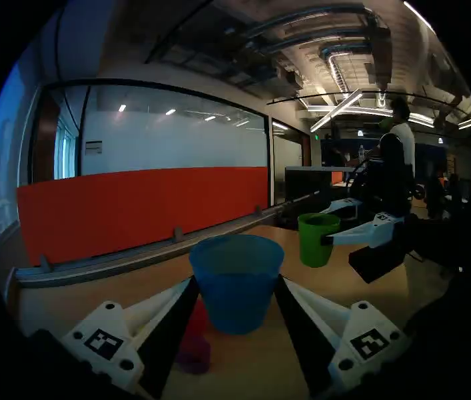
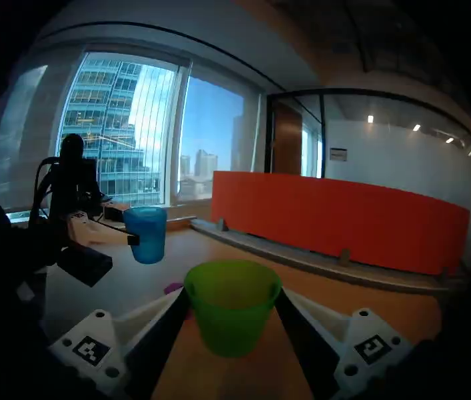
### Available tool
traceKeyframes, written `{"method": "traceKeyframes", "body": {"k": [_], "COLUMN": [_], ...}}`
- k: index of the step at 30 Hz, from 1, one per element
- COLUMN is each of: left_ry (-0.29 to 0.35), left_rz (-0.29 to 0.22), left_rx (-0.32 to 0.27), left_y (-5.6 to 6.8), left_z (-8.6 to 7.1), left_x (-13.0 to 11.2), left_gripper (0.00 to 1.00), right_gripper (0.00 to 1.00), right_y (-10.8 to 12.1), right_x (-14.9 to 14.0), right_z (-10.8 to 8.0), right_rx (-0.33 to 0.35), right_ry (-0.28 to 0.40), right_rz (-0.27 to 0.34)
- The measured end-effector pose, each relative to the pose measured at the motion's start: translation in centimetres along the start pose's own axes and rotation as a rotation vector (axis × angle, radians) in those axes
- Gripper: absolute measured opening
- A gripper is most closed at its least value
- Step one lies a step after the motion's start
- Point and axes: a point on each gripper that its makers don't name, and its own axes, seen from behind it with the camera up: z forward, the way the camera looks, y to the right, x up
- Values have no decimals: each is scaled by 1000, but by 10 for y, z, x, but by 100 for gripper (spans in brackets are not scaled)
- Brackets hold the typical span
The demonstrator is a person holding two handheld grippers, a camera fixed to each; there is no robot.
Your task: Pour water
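Observation:
A translucent blue cup (image 1: 236, 283) stands upright between the fingers of my left gripper (image 1: 236, 288), which is shut on it, above a wooden table (image 1: 135, 287). To its right, a green cup (image 1: 316, 239) is upright in my right gripper (image 1: 330, 235). In the right gripper view the green cup (image 2: 233, 307) sits close between my right gripper's (image 2: 233, 299) fingers, both pressing on its sides. The blue cup (image 2: 147, 233) is farther off to the left, held level by the left gripper (image 2: 128, 237). The two cups are apart. I cannot tell what is inside either cup.
A small purple object (image 1: 194, 343) lies on the table (image 2: 342, 300) below the blue cup, also visible as the purple object (image 2: 172, 288). An orange partition (image 1: 142, 207) with a rail runs along the table's far edge. A person (image 1: 402, 137) stands far back.

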Motion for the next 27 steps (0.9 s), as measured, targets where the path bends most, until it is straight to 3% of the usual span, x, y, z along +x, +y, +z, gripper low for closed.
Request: {"method": "traceKeyframes", "body": {"k": [13, 27], "left_ry": [16, 26], "left_rz": [34, 113], "left_rx": [18, 58], "left_y": [-9, -18], "left_z": [-7, -15], "left_x": [15, 30], "left_gripper": [81, 81], "right_gripper": [92, 91], "right_y": [-11, -40], "right_x": [3, 6], "right_z": [6, 21], "right_rx": [31, 109], "right_ry": [16, 36], "right_rz": [6, 12]}}
